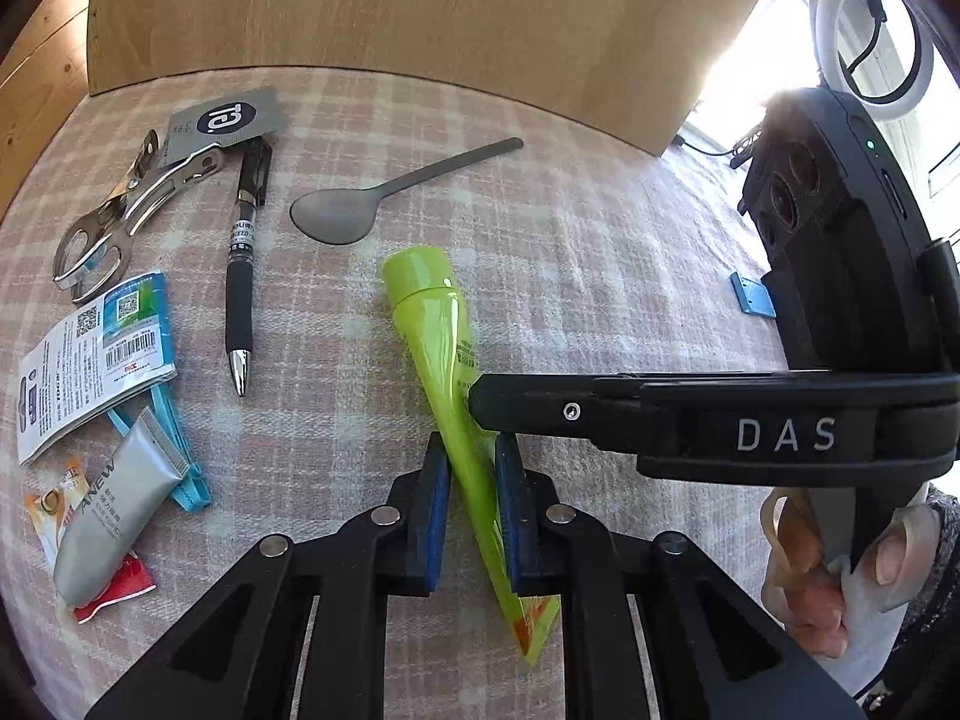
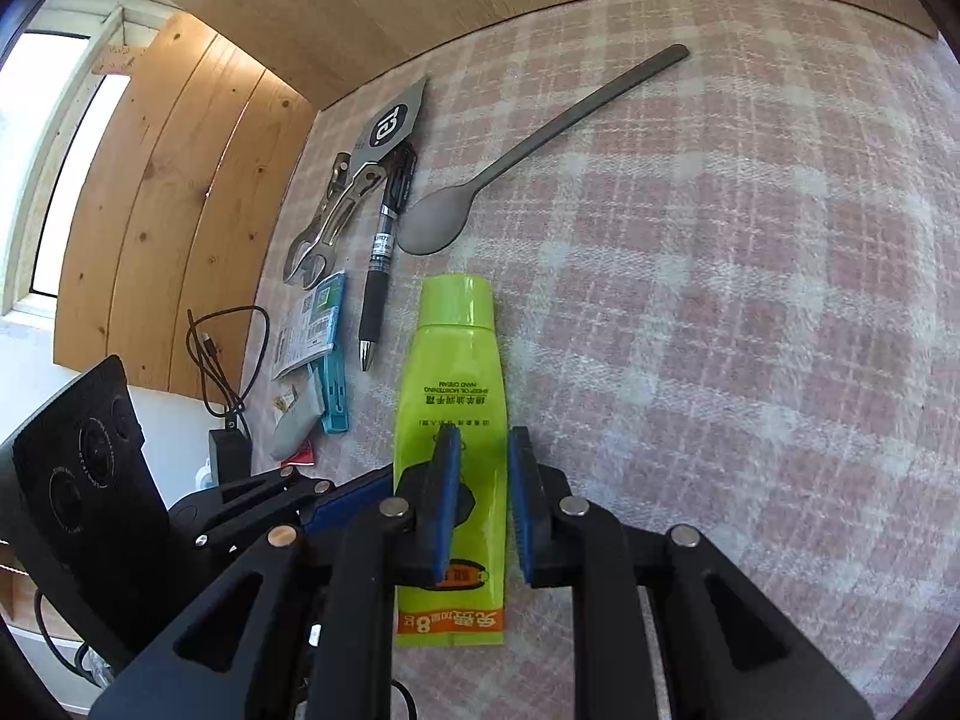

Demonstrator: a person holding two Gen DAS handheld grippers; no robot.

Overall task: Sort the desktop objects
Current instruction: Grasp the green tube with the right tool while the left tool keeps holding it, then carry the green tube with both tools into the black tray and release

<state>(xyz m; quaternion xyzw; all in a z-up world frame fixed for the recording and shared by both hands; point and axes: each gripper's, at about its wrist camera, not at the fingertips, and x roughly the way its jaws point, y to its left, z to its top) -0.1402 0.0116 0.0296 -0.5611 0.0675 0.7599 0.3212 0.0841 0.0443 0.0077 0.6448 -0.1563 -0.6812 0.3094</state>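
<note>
Daylight floods in from a window blown out to white at the upper right of the left wrist view and the upper left of the right wrist view. The checked tablecloth is evenly bright, with soft shadows. Both views bow strongly, with dark corners; focus stays sharp.

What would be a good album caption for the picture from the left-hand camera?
Two hand-held grippers, left gripper and right gripper, meet on a green hand cream tube beside a spoon and pen.
</note>
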